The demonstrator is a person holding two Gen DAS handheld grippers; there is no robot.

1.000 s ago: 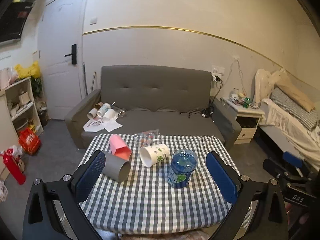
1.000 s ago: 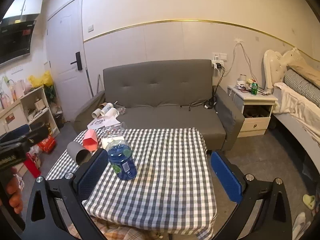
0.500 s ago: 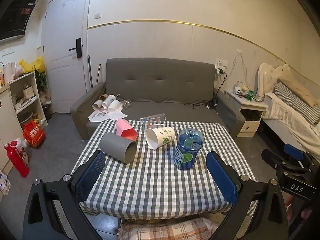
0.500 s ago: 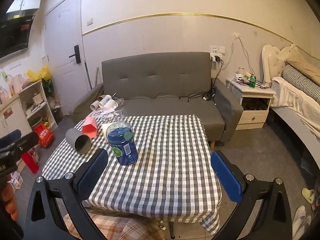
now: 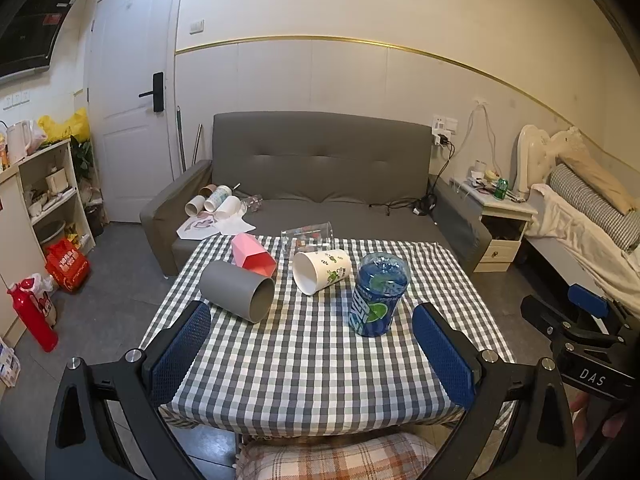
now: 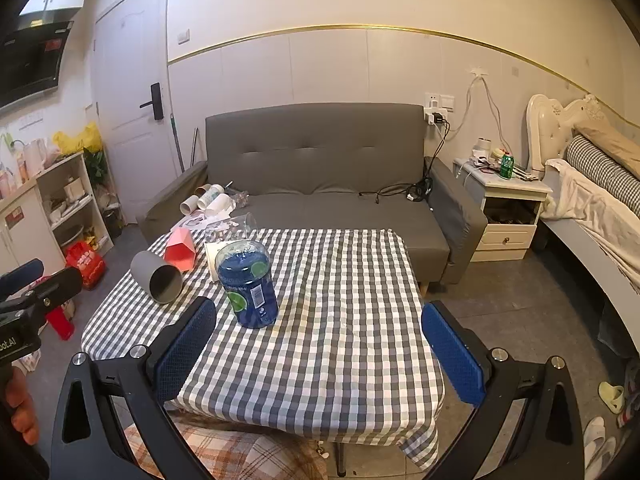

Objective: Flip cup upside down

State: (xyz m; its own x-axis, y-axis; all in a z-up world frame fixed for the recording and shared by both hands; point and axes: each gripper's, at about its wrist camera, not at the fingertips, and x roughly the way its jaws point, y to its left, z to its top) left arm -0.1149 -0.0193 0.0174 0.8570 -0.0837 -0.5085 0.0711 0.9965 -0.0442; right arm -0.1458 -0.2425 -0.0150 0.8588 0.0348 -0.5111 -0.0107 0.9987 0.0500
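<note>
Several cups are on a checked table (image 5: 312,360). A grey cup (image 5: 236,291) (image 6: 157,277), a pink cup (image 5: 252,256) (image 6: 181,250), a white printed cup (image 5: 322,271) and a clear cup (image 5: 307,238) (image 6: 231,227) lie on their sides. A blue transparent cup (image 5: 378,300) (image 6: 247,283) stands upside down. My left gripper (image 5: 312,354) is open and empty over the table's near edge. My right gripper (image 6: 320,354) is open and empty, right of the blue cup. The blue cup hides most of the white cup in the right wrist view.
A grey sofa (image 5: 320,184) with loose cups and papers stands behind the table. A nightstand (image 5: 496,216) and a bed (image 5: 592,216) are at the right. Shelves (image 5: 44,208) and a red bottle (image 5: 34,312) are at the left. A plaid cushion (image 5: 340,460) lies below the table's edge.
Both grippers have pulled back and risen, so the table sits further down in view with more of its near edge showing. The cups have not moved. Both grippers stay open.
</note>
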